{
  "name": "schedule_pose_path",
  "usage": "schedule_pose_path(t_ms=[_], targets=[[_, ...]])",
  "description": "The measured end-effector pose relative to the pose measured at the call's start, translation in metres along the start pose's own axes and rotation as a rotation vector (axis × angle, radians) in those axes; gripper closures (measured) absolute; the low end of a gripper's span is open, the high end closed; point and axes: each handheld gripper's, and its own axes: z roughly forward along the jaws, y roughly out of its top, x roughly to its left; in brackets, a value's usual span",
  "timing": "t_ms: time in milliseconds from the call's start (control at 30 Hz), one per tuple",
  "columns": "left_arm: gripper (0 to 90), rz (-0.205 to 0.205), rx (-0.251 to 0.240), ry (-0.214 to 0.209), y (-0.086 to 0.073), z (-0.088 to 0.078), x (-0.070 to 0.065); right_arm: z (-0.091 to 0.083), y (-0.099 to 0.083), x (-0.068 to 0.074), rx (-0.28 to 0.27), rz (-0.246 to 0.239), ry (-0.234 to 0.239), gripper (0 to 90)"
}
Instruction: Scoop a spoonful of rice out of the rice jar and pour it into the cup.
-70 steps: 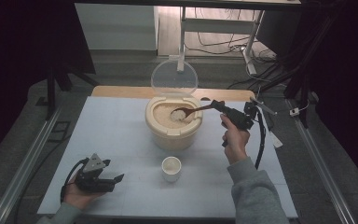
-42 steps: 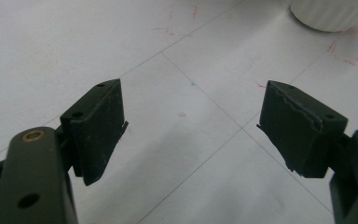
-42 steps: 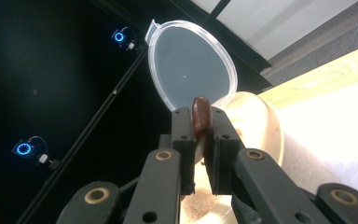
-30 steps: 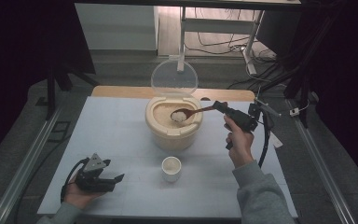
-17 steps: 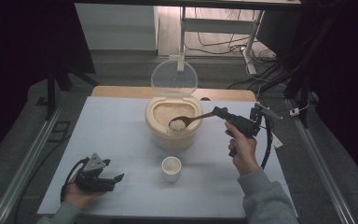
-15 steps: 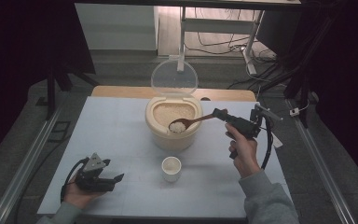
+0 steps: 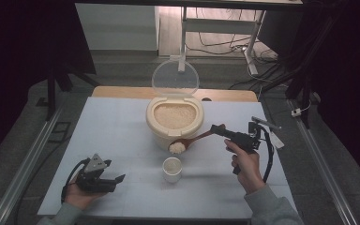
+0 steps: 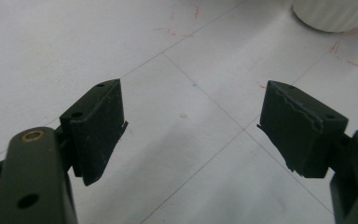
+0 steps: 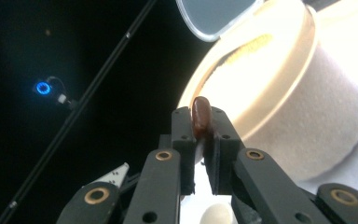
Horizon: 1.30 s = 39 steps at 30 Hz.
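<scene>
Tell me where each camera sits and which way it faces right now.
High view: above the person's side of the table, looking forward and down; both forearms, left gripper, right gripper.
Left gripper view: on the left gripper, looking along its open jaws at the tabletop toward the small cup.
Right gripper view: on the right gripper, looking along jaws shut on the wooden spoon toward the rice container.
Shared: the high view also has the cup, spoon and container.

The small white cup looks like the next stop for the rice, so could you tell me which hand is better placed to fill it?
Right. The right gripper is shut on the wooden spoon, whose rice-laden bowl hangs just above the small white cup. The left gripper rests open off to the side.
</scene>
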Motion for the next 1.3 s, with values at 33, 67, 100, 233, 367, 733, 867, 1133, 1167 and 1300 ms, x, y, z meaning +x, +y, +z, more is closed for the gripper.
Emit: schedule_pose_path(t_ms=[33, 67, 100, 233, 367, 733, 867, 1133, 1167, 1300], targets=[[21.8, -0.001, 0.0, 0.0, 0.0, 0.0, 0.0, 0.0, -0.002, -0.001, 0.005, 0.0, -0.005, 83.0], [21.8, -0.001, 0.0, 0.0, 0.0, 0.0, 0.0, 0.0, -0.003, -0.002, 0.012, -0.003, -0.009, 83.0], [21.8, -0.001, 0.001, 0.0, 0.0, 0.0, 0.0, 0.0, -0.004, -0.003, 0.02, -0.004, -0.012, 83.0], [21.8, 0.001, 0.002, -0.001, 0.0, 0.001, 0.0, 0.002, -0.009, -0.006, 0.046, -0.018, -0.041, 82.9], [21.8, 0.004, 0.004, 0.0, 0.0, 0.001, -0.001, 0.006, -0.011, -0.006, 0.072, -0.042, -0.066, 82.9], [21.7, 0.003, 0.005, -0.001, -0.001, 0.001, 0.0, 0.021, -0.015, 0.004, 0.133, -0.173, -0.14, 82.9], [21.7, 0.004, 0.005, -0.001, 0.0, 0.001, 0.0, 0.024, -0.016, 0.012, 0.14, -0.243, -0.152, 82.9], [21.7, 0.004, 0.005, 0.0, 0.0, 0.001, 0.0, 0.026, -0.018, 0.032, 0.15, -0.42, -0.163, 82.9], [21.7, 0.004, 0.004, -0.001, 0.0, 0.001, 0.0, 0.026, -0.019, 0.035, 0.153, -0.452, -0.163, 82.9], [21.7, 0.003, 0.006, -0.001, -0.001, 0.002, 0.0, 0.023, -0.022, 0.046, 0.144, -0.551, -0.154, 82.9]])
